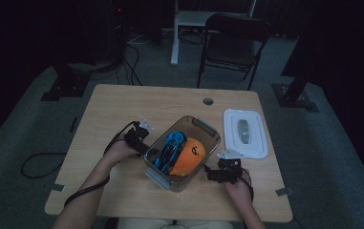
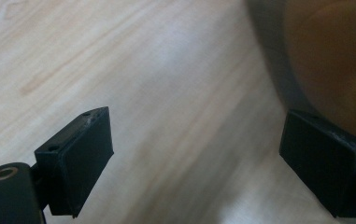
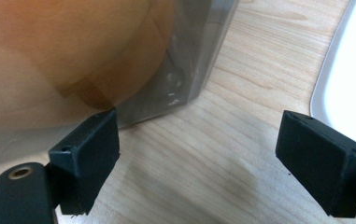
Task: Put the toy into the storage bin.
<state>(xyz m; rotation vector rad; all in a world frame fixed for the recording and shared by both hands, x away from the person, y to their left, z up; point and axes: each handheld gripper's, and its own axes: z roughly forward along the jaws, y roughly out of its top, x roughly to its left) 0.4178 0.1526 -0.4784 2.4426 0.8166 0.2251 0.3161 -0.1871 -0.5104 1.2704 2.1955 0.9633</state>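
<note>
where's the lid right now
In the high view the white lid lies flat on the table, at the right, just beyond the clear bin and ahead of the right claw.

Container (image 1: 189, 157) mid-table (image 1: 122, 109), cap (image 1: 189, 157) and toy (image 1: 169, 149) inside, lid (image 1: 245, 133) to its right, chair (image 1: 232, 43) behind table

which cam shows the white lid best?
The high view: the whole white lid lies flat on the table, right of the clear container. The right gripper view catches one curved edge; the left gripper view faces table and container.
</note>
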